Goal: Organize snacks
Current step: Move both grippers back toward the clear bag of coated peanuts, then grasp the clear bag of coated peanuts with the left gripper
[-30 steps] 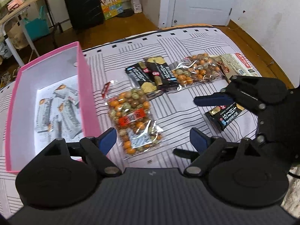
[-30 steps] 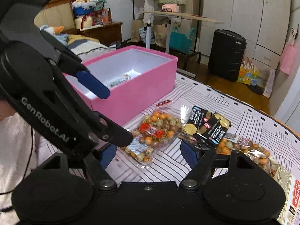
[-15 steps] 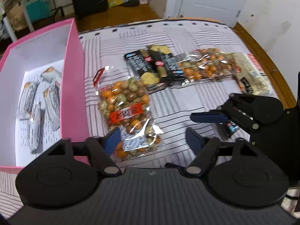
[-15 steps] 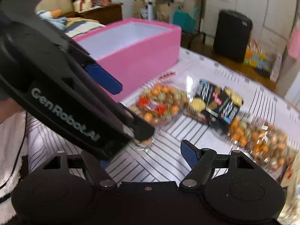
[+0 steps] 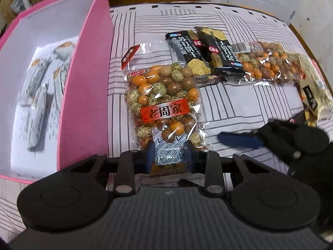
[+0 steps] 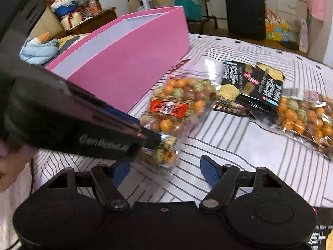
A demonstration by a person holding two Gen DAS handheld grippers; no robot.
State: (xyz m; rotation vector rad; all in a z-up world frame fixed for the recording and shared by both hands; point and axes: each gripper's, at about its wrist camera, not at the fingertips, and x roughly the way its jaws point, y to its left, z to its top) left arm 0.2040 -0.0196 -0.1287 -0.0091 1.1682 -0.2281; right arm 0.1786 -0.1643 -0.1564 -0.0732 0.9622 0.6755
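A clear bag of coated peanuts [image 5: 164, 95] with a red label lies on the striped cloth beside the pink box [image 5: 83, 83]. My left gripper [image 5: 169, 153] points steeply down at the bag's near end; its jaws are closing and the pads pinch that end. The right wrist view shows the same bag [image 6: 177, 106] under the left gripper [image 6: 149, 143]. My right gripper [image 6: 165, 173] hovers low over bare cloth just short of the bag. Its jaws are closing, still wide apart, with nothing between them; one blue finger [image 5: 239, 140] shows in the left wrist view.
Several wrapped bars [image 5: 35, 104] lie inside the pink box [image 6: 129, 62]. Two black cracker packs [image 5: 208, 52], a second peanut bag [image 5: 264, 64] and a beige pack [image 5: 316, 87] lie in a row further back. A black suitcase [image 6: 245, 10] stands beyond the table.
Both grippers have come down toward the cloth. The left jaws have narrowed from wide apart onto the peanut bag's near end. The right jaws have drawn in a little.
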